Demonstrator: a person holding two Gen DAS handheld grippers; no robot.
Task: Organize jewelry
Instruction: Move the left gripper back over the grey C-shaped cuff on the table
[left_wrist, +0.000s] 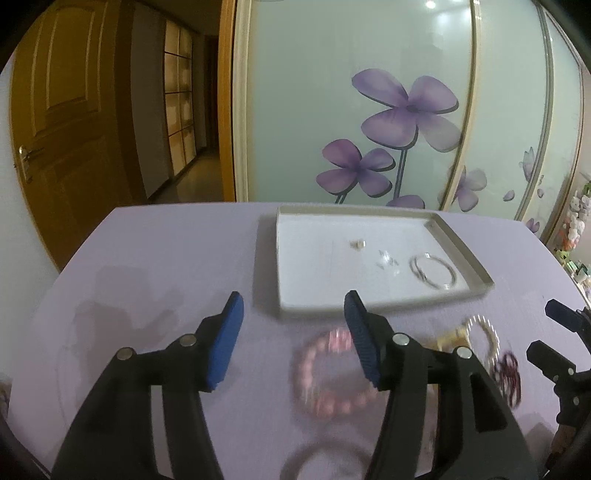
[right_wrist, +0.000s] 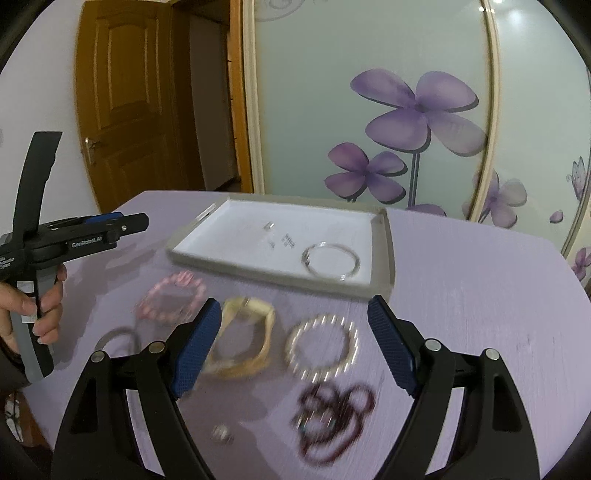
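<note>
A white tray (left_wrist: 461, 247) (right_wrist: 384, 258) lies at the back of the purple table and holds a silver bangle (left_wrist: 436, 285) (right_wrist: 330, 277) and some small silver pieces (left_wrist: 386, 258) (right_wrist: 288, 240). In front of it on the table lie a pink bead bracelet (left_wrist: 310, 369) (right_wrist: 159, 291), a yellow bangle (right_wrist: 258, 306), a pearl bracelet (right_wrist: 295, 339) and a dark red bead string (right_wrist: 332, 417). My left gripper (left_wrist: 293, 325) is open over the table left of the pink bracelet. My right gripper (right_wrist: 295, 314) is open above the yellow and pearl bracelets, holding nothing.
A grey bangle (right_wrist: 114, 336) and a small ring (right_wrist: 221, 432) lie near the front of the table (left_wrist: 166, 258). A hand (right_wrist: 44, 306) holds the left gripper (right_wrist: 122, 225) at the left. Behind stand a flowered glass wardrobe (left_wrist: 369, 110) and a wooden door (left_wrist: 66, 110).
</note>
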